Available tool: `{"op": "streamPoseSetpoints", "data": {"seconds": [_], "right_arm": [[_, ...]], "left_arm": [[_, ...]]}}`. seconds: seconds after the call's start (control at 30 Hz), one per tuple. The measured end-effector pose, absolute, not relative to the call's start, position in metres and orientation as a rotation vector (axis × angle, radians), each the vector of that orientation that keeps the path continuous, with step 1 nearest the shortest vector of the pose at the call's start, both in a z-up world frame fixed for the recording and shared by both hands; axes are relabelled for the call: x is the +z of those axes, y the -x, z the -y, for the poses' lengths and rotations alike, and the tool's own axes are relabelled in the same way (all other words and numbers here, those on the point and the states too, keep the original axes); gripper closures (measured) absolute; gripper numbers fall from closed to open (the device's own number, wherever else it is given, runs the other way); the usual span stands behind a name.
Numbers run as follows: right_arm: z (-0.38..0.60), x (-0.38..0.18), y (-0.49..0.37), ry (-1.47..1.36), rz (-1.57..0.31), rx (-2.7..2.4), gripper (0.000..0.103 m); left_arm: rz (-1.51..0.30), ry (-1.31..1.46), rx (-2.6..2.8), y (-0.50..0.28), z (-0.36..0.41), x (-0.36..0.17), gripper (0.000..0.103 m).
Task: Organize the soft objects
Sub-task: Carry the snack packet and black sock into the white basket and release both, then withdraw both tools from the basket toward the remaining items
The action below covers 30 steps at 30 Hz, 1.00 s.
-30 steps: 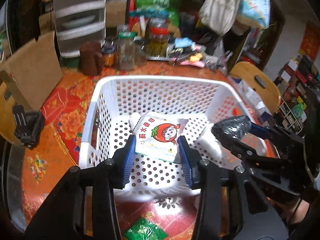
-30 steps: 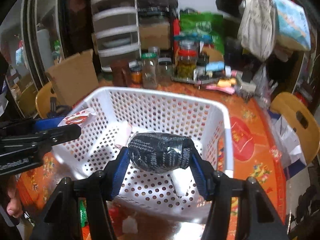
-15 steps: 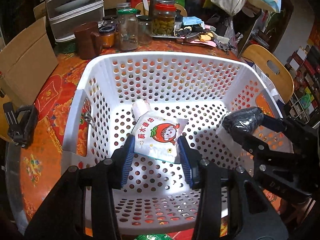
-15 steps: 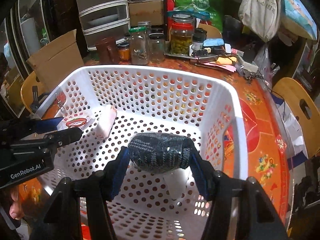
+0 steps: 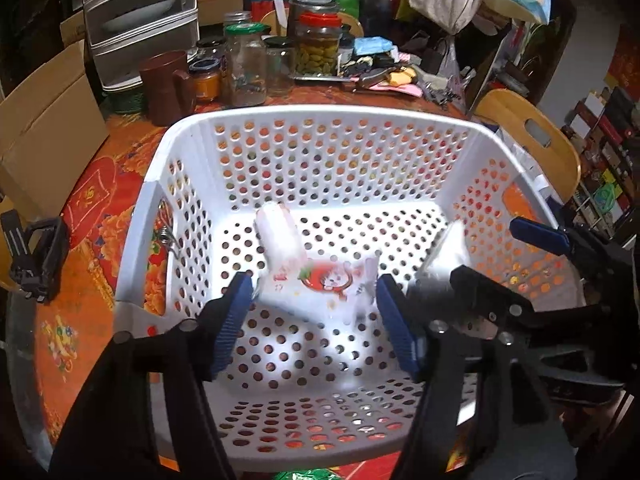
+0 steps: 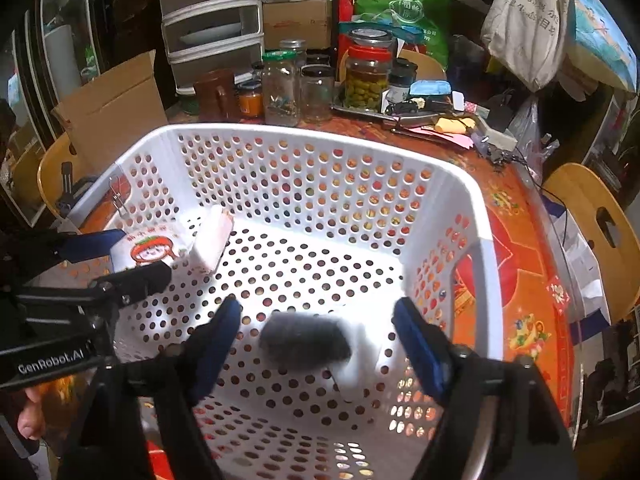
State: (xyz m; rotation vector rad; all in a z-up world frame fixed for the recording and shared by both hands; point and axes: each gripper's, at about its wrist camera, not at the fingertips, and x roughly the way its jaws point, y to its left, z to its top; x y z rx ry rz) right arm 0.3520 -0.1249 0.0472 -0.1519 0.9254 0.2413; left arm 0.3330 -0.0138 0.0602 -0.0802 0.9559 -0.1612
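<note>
A white perforated basket (image 5: 320, 114) (image 6: 320, 136) stands on the red patterned table. My left gripper (image 5: 316, 316) hangs inside it with its jaws opening. A white pouch with a tomato face (image 5: 332, 280) (image 6: 154, 248) shows blurred between the blue pads, free of them. It lies against a white rolled pack (image 5: 280, 236) (image 6: 212, 240). My right gripper (image 6: 320, 336) (image 5: 508, 260) is over the basket's right side, its jaws opening too. The black bundle (image 6: 304, 340) is blurred between them and touches neither pad. A white pack (image 6: 362, 356) (image 5: 448, 248) lies under it.
Glass jars (image 5: 316, 46) (image 6: 366, 76), a brown mug (image 5: 166, 86) and a plastic drawer unit (image 6: 212, 20) crowd the table behind the basket. A cardboard box (image 5: 48, 128) stands left and wooden chairs (image 5: 528, 140) (image 6: 592, 220) right. A green packet (image 5: 304, 475) lies before the basket.
Both grippers sank into the basket, then their jaws spread wide. The tomato pouch and the black bundle came loose from the pads and dropped toward the basket floor.
</note>
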Motion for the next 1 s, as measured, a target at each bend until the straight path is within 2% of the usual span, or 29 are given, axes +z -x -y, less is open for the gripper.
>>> {"op": "streamPoseSetpoints", "data": {"seconds": [0.07, 0.13, 0.17, 0.27, 0.5, 0.67, 0.83, 1.0], "right_arm": [[0.13, 0.052, -0.348, 0.133, -0.911, 0.245, 0.017], [0.135, 0.059, -0.342, 0.114, -0.892, 0.249, 0.016], [0.139, 0.065, -0.338, 0.1, -0.875, 0.251, 0.013], [0.15, 0.083, -0.321, 0.078, -0.803, 0.245, 0.0], [0.166, 0.106, -0.259, 0.066, -0.667, 0.256, 0.0], [0.172, 0.107, -0.201, 0.068, -0.614, 0.249, 0.0], [0.177, 0.091, -0.143, 0.026, -0.573, 0.271, 0.0], [0.185, 0.049, -0.11, -0.075, -0.58, 0.273, 0.0]], "left_arm": [[-0.93, 0.084, -0.147, -0.327, 0.013, 0.067, 0.02], [-0.886, 0.09, -0.157, -0.316, 0.01, 0.078, 0.008], [-0.869, 0.095, -0.163, -0.311, 0.008, 0.083, 0.0], [-0.801, 0.109, -0.166, -0.289, -0.002, 0.104, 0.0], [-0.653, 0.135, -0.128, -0.206, -0.034, 0.145, 0.0], [-0.577, 0.129, -0.091, -0.131, -0.055, 0.153, 0.0], [-0.575, 0.176, -0.052, -0.079, -0.071, 0.117, 0.0], [-0.705, 0.263, -0.051, -0.082, -0.091, 0.038, 0.0]]}}
